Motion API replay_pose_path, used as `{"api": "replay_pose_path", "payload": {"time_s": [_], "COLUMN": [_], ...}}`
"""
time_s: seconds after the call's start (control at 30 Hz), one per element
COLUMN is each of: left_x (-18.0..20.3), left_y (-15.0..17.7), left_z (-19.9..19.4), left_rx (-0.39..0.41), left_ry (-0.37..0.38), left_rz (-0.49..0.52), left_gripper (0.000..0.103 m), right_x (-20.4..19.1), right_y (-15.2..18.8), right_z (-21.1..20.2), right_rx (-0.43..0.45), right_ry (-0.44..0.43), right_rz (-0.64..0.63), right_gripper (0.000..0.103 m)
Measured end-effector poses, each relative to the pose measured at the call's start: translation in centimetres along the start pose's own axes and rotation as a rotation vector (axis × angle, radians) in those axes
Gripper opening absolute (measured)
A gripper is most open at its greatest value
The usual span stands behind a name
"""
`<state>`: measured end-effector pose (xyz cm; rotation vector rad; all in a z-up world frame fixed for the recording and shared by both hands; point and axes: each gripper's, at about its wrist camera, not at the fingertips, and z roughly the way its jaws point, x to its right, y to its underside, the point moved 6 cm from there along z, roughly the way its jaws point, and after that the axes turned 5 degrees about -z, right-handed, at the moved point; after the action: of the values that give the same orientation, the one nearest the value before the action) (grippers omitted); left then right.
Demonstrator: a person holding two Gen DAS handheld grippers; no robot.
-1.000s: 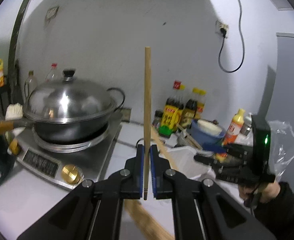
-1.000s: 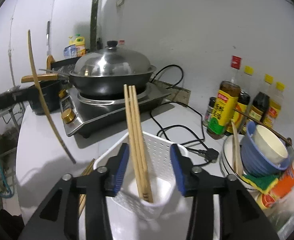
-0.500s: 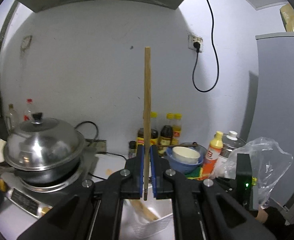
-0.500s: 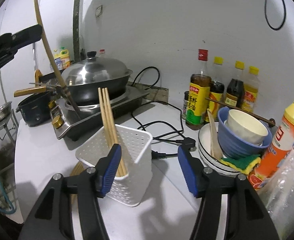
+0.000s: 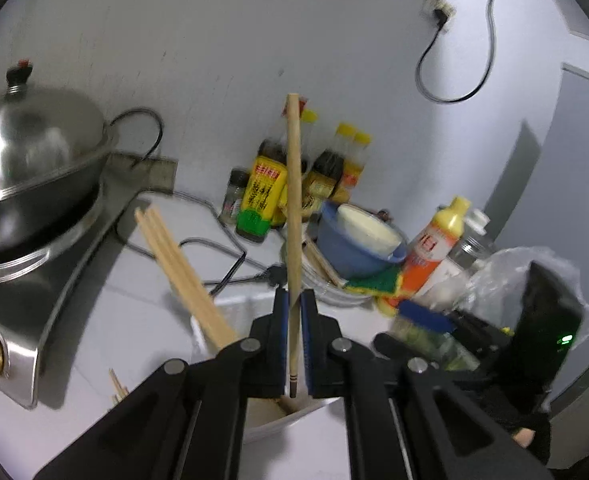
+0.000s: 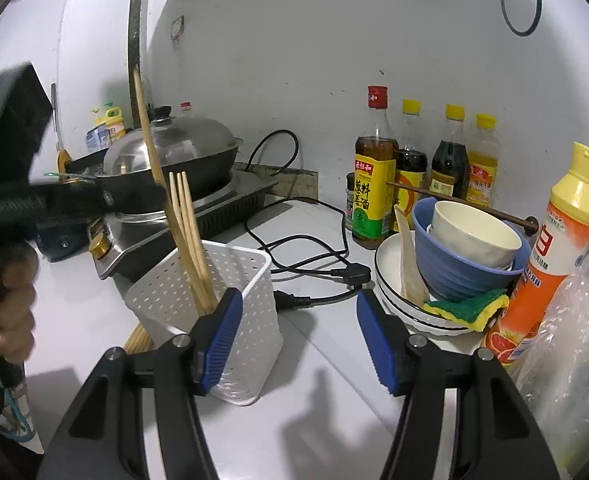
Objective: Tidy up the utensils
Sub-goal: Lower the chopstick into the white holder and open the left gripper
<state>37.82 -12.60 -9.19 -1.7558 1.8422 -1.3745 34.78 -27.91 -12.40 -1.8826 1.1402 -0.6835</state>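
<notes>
Chopstick (image 5: 293, 216) stands clamped upright in my left gripper (image 5: 293, 344) above the white basket (image 6: 250, 284); my right gripper (image 6: 298, 336), having just widened, holds nothing beside it.

Both views are fisheye: heavy barrel distortion, black vignette at all corners. Scene is lit coolly and evenly from above; wall (image 6: 374, 40) is rendered grey-white, brightest at 9 o'clock in the right view. Motion blur is seen across the left view; bottles (image 5: 294, 184) and wok lid (image 5: 26, 136) are smeared. Right view is sharp, except a blurred dark mass at 9 o'clock. Specular glare is seen on the lid. Soft shadows are cast on the counter (image 6: 314, 400) at 6 o'clock.
</notes>
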Motion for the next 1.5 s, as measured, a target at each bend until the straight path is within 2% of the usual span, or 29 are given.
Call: {"api": "replay_pose_path", "payload": {"time_s": [0.2, 0.23, 0.27, 0.33, 0.6, 0.93, 1.5], "left_x": [-1.3, -1.4, -1.6, -1.9, -3.0, -3.7, -3.1], "left_y": [0.9, 1.1, 1.2, 1.3, 1.3, 1.9, 3.8], "left_z": [1.1, 1.1, 1.2, 1.1, 0.1, -2.5, -8.1], "left_rx": [-0.048, -0.056, -0.061, -0.057, -0.050, -0.033, 0.003], "left_ry": [-0.043, -0.045, -0.046, -0.050, -0.076, -0.072, -0.058], "left_rz": [-0.026, -0.027, -0.029, -0.039, -0.056, -0.064, -0.022], "left_gripper": [0.009, 0.018, 0.032, 0.043, 0.043, 0.043, 0.043], "right_x": [0.0, 0.0, 0.0, 0.0, -0.5, -1.5, -4.4], "right_y": [0.2, 0.3, 0.3, 0.3, 0.1, -0.1, -0.5], "right_z": [0.4, 0.5, 0.5, 0.6, 0.3, -0.5, -4.1], "right_rx": [-0.007, -0.008, -0.009, -0.013, -0.010, -0.019, -0.010], "right_ry": [0.006, 0.007, 0.009, 0.011, 0.017, 0.021, 0.038], "right_rz": [0.007, 0.008, 0.008, 0.006, 0.003, 0.005, -0.027], "right_gripper": [0.057, 0.057, 0.057, 0.057, 0.057, 0.058, 0.057]}}
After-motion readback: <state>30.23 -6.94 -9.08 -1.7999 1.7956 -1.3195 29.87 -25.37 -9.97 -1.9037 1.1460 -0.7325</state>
